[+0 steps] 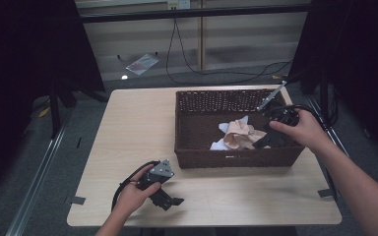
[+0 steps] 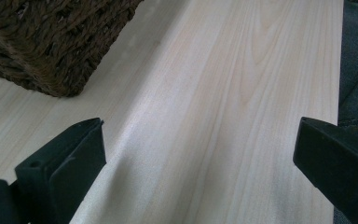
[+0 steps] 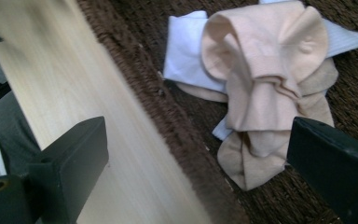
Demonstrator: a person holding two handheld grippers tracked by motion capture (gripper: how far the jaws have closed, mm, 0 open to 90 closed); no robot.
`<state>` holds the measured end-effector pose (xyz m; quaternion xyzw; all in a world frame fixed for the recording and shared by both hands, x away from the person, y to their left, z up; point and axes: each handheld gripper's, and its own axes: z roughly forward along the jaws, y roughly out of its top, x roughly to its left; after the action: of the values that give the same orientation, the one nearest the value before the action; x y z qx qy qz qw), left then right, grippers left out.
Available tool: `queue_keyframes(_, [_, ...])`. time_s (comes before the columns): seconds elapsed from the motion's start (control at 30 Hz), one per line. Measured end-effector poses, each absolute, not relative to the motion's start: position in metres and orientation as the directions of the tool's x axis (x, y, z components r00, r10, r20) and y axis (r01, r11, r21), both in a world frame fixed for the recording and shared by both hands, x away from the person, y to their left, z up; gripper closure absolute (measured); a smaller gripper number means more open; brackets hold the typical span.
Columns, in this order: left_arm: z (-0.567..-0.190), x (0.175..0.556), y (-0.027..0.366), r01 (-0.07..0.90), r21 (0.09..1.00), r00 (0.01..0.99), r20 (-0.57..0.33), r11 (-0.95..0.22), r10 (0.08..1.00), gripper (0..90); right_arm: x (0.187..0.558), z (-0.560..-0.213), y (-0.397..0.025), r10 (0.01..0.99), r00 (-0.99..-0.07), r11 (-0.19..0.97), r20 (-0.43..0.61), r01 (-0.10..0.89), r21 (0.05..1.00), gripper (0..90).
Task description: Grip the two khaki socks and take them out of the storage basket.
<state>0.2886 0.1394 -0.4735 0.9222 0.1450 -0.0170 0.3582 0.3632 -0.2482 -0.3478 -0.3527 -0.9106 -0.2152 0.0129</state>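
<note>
Left tongs (image 1: 170, 200) at near tabletop (image 1: 138, 123) edge, jaws apart, nothing between, near basket (image 1: 192, 160) corner. Right tongs (image 3: 200, 172) inside basket at right, jaws apart, just beside beige cloth (image 3: 265, 88), not clamped. White cloth (image 3: 184, 51) under beige one, both at basket middle.

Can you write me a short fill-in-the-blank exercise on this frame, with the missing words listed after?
1. The beige and white cloths lie inside the woven ____.
2. The right tongs hang over the cloths with jaws ____.
3. The left tongs rest low over the bare wooden ____, near its front edge.

Missing words: basket; open; table
</note>
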Motion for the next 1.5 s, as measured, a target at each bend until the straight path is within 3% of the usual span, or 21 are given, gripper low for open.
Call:
queue_keyframes(0.53, [-0.472, 0.289, 0.14, 0.275, 0.649, 0.959, -0.133, -0.71, 0.25, 1.9, 0.392, -0.378, -0.255, 0.695, -0.703, 0.627, 0.15, 0.695, 0.353, 5.1])
queue_keyframes(0.93, [-0.473, 0.289, 0.14, 0.269, 0.651, 0.961, -0.128, -0.71, 0.247, 1.9, 0.404, -0.402, -0.252, 0.725, -0.679, 0.613, 0.115, 0.713, 0.339, 19.5])
queue_keyframes(1.17, [-0.473, 0.29, 0.14, 0.268, 0.645, 0.961, -0.129, -0.716, 0.243, 1.9, 0.408, -0.409, -0.248, 0.723, -0.686, 0.626, 0.085, 0.702, 0.339, 40.9])
queue_keyframes(1.23, [-0.474, 0.289, 0.14, 0.269, 0.65, 0.961, -0.13, -0.711, 0.245, 1.9, 0.409, -0.41, -0.248, 0.72, -0.689, 0.629, 0.083, 0.699, 0.339, 43.1])
queue_keyframes(1.3, [-0.474, 0.29, 0.14, 0.274, 0.649, 0.959, -0.136, -0.709, 0.247, 1.9, 0.41, -0.412, -0.246, 0.72, -0.689, 0.631, 0.088, 0.702, 0.329, 54.1])
queue_keyframes(1.43, [-0.474, 0.29, 0.14, 0.274, 0.652, 0.96, -0.136, -0.707, 0.246, 1.9, 0.413, -0.415, -0.245, 0.722, -0.686, 0.633, 0.091, 0.707, 0.315, 68.1])
queue_keyframes(1.47, [-0.474, 0.29, 0.14, 0.274, 0.652, 0.96, -0.136, -0.707, 0.246, 1.9, 0.413, -0.415, -0.245, 0.722, -0.686, 0.633, 0.091, 0.707, 0.315, 68.1])
queue_keyframes(1.5, [-0.474, 0.289, 0.14, 0.274, 0.649, 0.96, -0.133, -0.71, 0.248, 1.9, 0.414, -0.416, -0.246, 0.719, -0.689, 0.635, 0.09, 0.704, 0.319, 74.5])
